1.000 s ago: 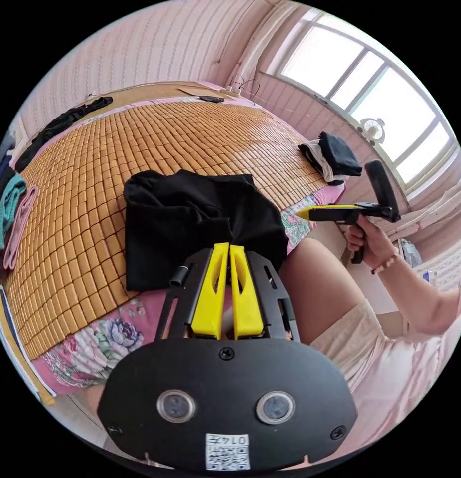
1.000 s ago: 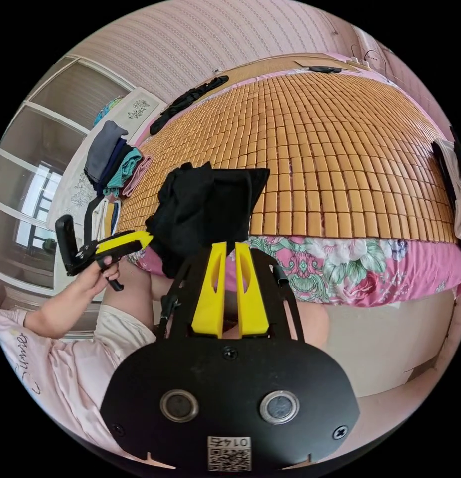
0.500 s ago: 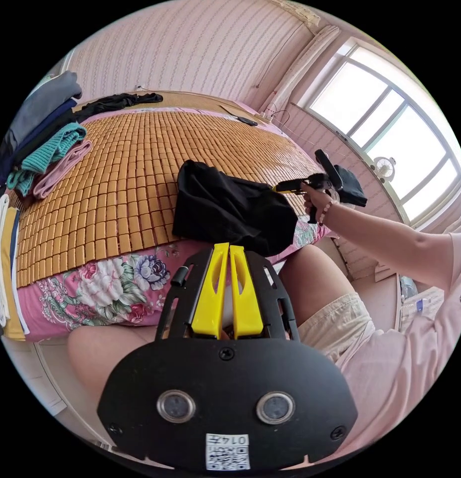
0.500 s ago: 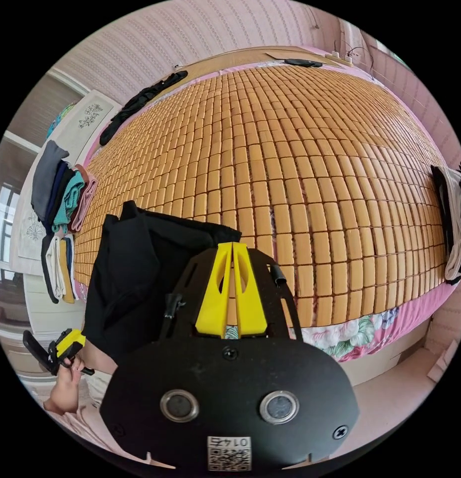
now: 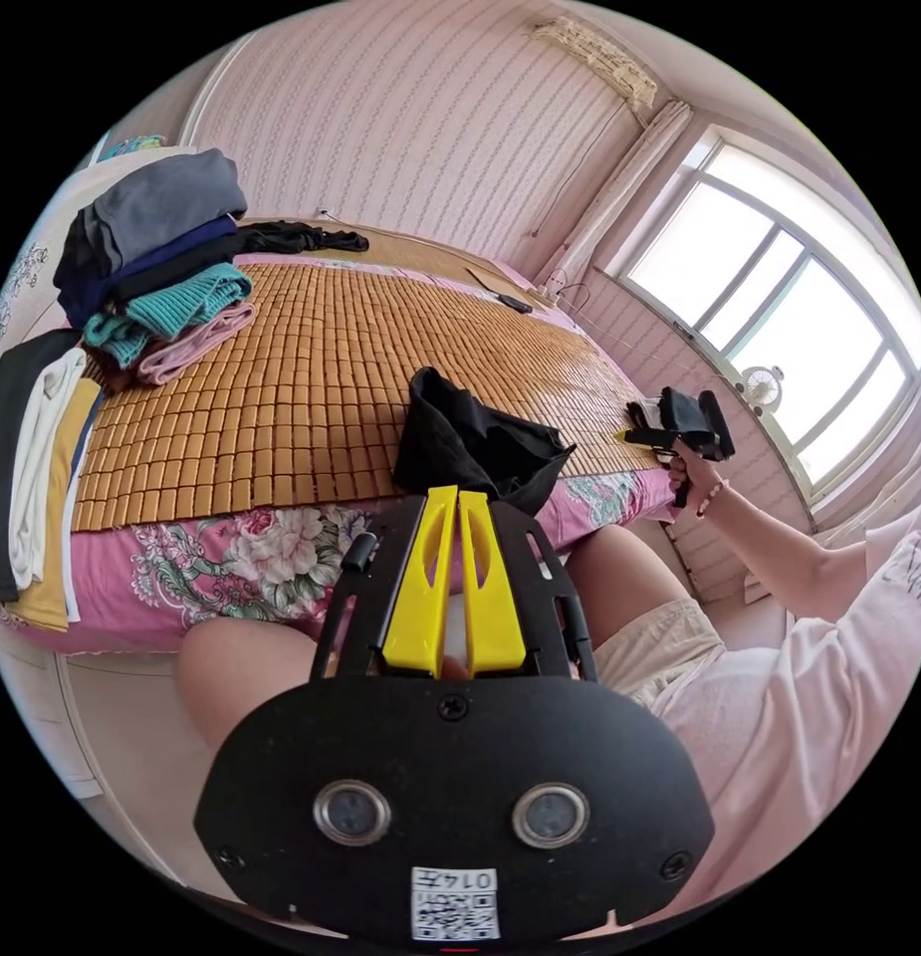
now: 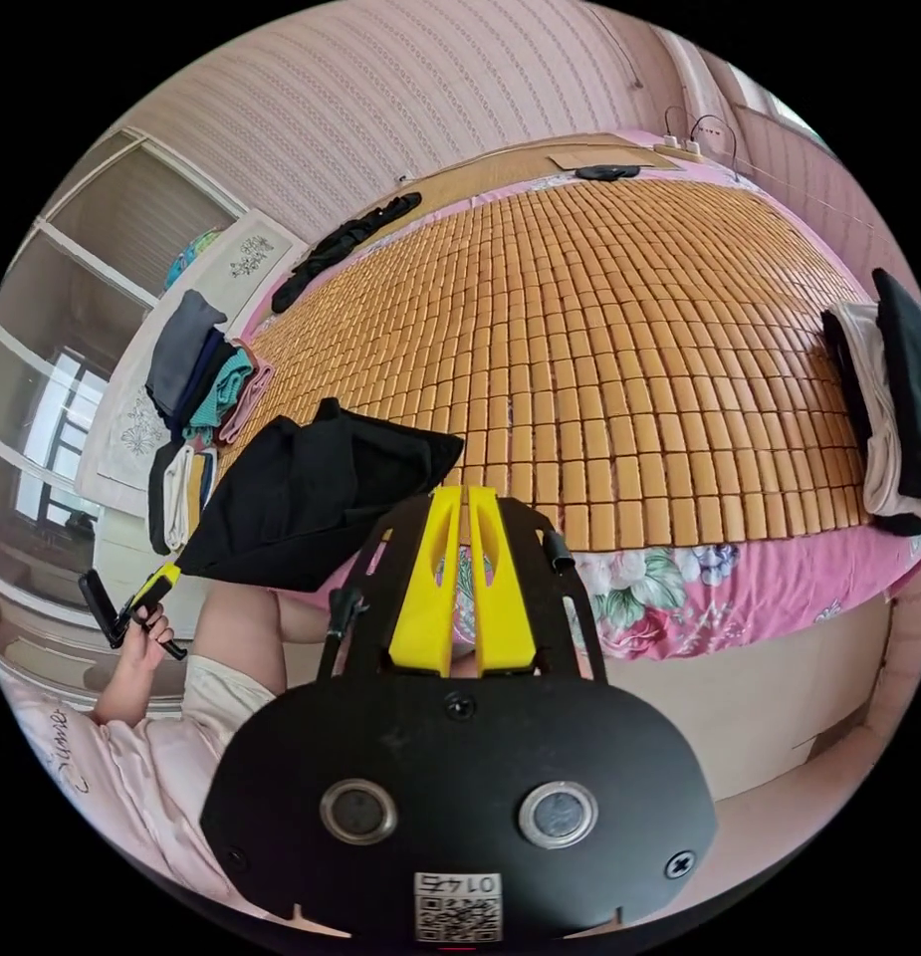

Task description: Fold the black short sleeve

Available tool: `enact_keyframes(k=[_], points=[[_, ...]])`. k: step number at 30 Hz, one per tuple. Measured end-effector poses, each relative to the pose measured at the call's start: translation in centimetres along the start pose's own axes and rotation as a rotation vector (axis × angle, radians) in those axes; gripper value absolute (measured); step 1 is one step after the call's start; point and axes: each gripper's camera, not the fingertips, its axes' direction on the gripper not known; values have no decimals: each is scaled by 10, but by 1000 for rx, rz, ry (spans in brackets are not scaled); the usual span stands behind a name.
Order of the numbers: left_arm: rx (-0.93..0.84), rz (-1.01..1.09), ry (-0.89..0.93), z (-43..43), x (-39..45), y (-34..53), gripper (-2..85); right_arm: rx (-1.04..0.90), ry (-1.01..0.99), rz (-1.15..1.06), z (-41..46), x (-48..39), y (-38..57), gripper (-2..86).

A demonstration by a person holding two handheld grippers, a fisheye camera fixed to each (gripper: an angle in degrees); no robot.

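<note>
The black short sleeve shirt [image 5: 460,443] lies bunched at the near edge of the bamboo mat [image 5: 311,368]. My left gripper [image 5: 458,493] has its yellow jaws together at the shirt's near edge. In the right gripper view that left gripper [image 6: 166,580] holds a corner of the shirt [image 6: 311,488], which is drawn out off the bed edge towards it. My right gripper [image 6: 460,490] is shut on nothing, over the bed edge to the right of the shirt. In the left gripper view a hand holds it [image 5: 629,435] well off to the right.
A pile of folded clothes [image 5: 161,269] sits at the mat's left side, with cloths [image 5: 32,468] hanging over the edge. Another folded stack [image 6: 898,398] lies at the right edge. A dark garment [image 6: 345,239] is at the far end. The person's legs are against the floral sheet [image 5: 231,558].
The left gripper has drawn back from the bed, pulling the shirt's corner with it. The right gripper has swung away to the right of the shirt. Both views have shifted.
</note>
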Motion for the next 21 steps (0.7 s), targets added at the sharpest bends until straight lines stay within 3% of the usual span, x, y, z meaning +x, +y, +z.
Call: enact_keyframes(k=[6,10,14,19,21], points=[[-20,-20,-28,-31,-1,26,-10,-53,54,-43,30,-34,-26,95],[-31,-41,-48,-48,-5,40,-10,-174,183,-62,56,-44,-36,57],[-12,-54,-49,-60,-4,48,-10,-72,75,44,36,-32,-15,25],[66,-49,-30,-95,-5,57,-10,-47,-138,-4,-17,-15,15,12],[110,-38,-27,-112,-6,56,-10,-6,-329,-35,-58,-8,33,9]])
